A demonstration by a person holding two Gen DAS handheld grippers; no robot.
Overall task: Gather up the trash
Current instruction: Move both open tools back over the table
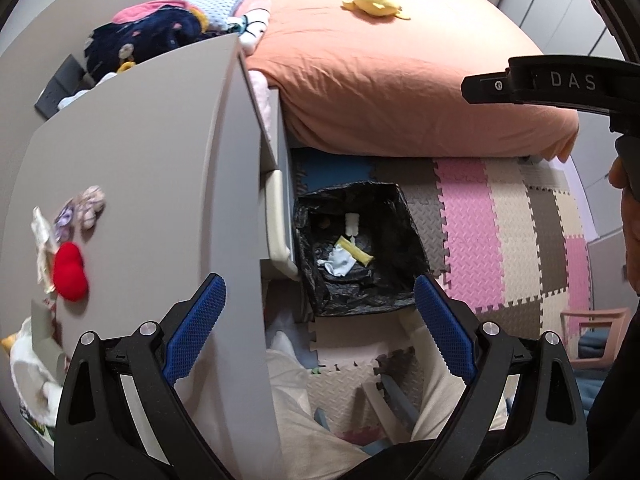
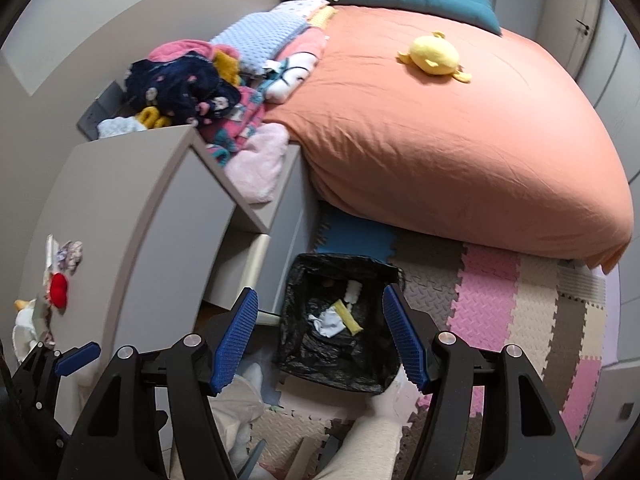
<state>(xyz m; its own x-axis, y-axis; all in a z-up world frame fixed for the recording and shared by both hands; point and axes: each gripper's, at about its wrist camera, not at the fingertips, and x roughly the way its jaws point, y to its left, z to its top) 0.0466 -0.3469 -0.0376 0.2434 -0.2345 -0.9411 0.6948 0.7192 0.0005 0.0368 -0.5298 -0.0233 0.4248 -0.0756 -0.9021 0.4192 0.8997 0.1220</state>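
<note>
A black-lined trash bin (image 1: 404, 236) stands on the floor mats beside the bed; it shows in the right wrist view too (image 2: 296, 280). Inside lie a crumpled white tissue (image 1: 338, 262), a yellow wrapper (image 1: 356, 251) and a small white piece (image 1: 352, 224). On the grey tabletop (image 1: 152, 168) at the left lie crinkled wrappers (image 1: 42, 240) by a red plush heart (image 1: 70, 272). My left gripper (image 1: 320, 320) is open and empty, above the table's edge and the bin. My right gripper (image 2: 318, 336) is open and empty, right over the bin.
A bed with an orange cover (image 2: 460, 140) and a yellow plush toy (image 2: 436, 58) fills the back. Clothes (image 2: 180, 88) pile on the shelf behind the table. Coloured foam mats (image 1: 500, 232) cover the floor. My legs (image 1: 292, 408) are below.
</note>
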